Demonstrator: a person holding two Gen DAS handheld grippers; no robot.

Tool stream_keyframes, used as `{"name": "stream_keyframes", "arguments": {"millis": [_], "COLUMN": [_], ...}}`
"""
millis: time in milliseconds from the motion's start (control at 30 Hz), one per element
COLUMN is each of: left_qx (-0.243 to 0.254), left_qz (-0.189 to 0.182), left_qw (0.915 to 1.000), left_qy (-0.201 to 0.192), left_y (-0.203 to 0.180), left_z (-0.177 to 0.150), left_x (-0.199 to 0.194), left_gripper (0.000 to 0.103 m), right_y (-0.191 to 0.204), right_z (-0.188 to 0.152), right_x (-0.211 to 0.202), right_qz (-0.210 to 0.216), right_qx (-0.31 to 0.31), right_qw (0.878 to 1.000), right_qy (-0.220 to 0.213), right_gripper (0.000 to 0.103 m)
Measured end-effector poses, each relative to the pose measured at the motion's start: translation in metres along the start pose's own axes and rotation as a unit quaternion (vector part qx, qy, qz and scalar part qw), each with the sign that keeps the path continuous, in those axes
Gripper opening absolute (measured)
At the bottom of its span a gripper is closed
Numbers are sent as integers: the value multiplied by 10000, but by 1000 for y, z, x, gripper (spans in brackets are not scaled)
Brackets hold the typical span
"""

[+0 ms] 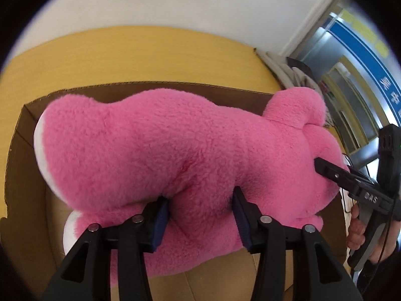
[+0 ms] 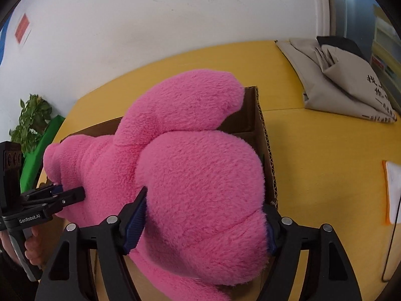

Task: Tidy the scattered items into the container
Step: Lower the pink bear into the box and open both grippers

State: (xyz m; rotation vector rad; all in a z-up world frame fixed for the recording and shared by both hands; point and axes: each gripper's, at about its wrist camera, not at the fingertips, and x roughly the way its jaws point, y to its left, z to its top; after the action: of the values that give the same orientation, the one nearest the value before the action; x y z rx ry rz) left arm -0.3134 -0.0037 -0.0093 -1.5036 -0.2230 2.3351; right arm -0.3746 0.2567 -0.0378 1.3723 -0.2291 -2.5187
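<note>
A large pink plush toy (image 1: 160, 150) with white paw tips hangs over an open cardboard box (image 1: 22, 135) on a yellow table. My left gripper (image 1: 200, 215) is shut on a fold of the toy's body. My right gripper (image 2: 205, 225) is shut on the toy's round end (image 2: 200, 190). The box (image 2: 265, 150) lies under the toy in the right wrist view too. Each gripper shows in the other's view: the right one (image 1: 325, 168) at the toy's right end, the left one (image 2: 72, 193) at its left side. The box's inside is mostly hidden by the toy.
The yellow table (image 2: 313, 150) runs to a white wall. A folded grey cloth bag (image 2: 338, 82) lies at the far right, with an orange-edged white cloth (image 2: 392, 190) nearer. A green plant (image 2: 30, 123) stands at the left beyond the table.
</note>
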Motion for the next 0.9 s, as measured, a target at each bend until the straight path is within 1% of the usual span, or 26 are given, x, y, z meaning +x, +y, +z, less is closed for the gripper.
{"name": "stream_keyframes", "arguments": {"millis": [67, 133, 167, 233, 267, 300, 333, 367, 433, 467, 500, 567, 633, 667, 733, 800, 900], "left_qx": [-138, -175, -173, -31, 122, 346, 577, 758, 1083, 1191, 1234, 1215, 1234, 1256, 1287, 1212, 1157], "left_qz": [78, 99, 149, 429, 557, 719, 912, 1071, 1220, 1261, 1341, 1502, 1714, 1795, 1917, 1960, 1942], "left_qw": [9998, 9992, 9988, 9972, 9958, 9930, 9886, 9838, 9744, 9707, 9671, 9597, 9508, 9466, 9393, 9365, 9361], "left_qy": [-117, -342, -436, -615, -712, -869, -1051, -1222, -1550, -1666, -1776, -2042, -2268, -2366, -2537, -2643, -2695], "left_y": [8, 25, 28, 25, 21, 14, 7, 1, -13, -20, -27, -42, -59, -68, -74, -78, -86], "left_z": [10, 2, -2, -12, -16, -23, -32, -38, -58, -69, -81, -98, -120, -127, -153, -178, -205], "left_x": [-1, -15, -24, -47, -58, -74, -91, -107, -142, -158, -175, -202, -224, -229, -245, -256, -261], "left_gripper": [62, 62, 61, 59, 59, 59, 59, 59, 60, 65, 73, 79, 79, 79, 80, 80, 80], "right_y": [1, 3, 3, 5, 6, 9, 12, 17, 29, 34, 39, 53, 66, 72, 81, 90, 99], "right_z": [4, 7, 8, 7, 5, 3, 2, 0, -9, -14, -20, -35, -55, -67, -91, -117, -150], "right_x": [1, 0, -1, -11, -21, -33, -44, -58, -91, -107, -122, -157, -188, -204, -225, -241, -254], "right_qz": [-137, -268, -309, -378, -395, -374, -329, -276, -166, -123, -89, -37, -33, -68, -200, -348, -459], "right_qx": [-7, -6, -36, -92, -114, -166, -240, -339, -586, -679, -754, -924, -1057, -1109, -1177, -1177, -1133], "right_qw": [9999, 9995, 9991, 9980, 9973, 9966, 9959, 9950, 9925, 9912, 9897, 9855, 9807, 9780, 9743, 9719, 9722], "right_qy": [-20, -185, -284, -488, -605, -719, -812, -898, -1062, -1130, -1211, -1420, -1647, -1765, -1912, -2009, -1997], "right_gripper": [91, 95, 95, 96, 99, 101, 103, 103, 103, 103, 103, 103, 103, 103, 103, 103, 103]}}
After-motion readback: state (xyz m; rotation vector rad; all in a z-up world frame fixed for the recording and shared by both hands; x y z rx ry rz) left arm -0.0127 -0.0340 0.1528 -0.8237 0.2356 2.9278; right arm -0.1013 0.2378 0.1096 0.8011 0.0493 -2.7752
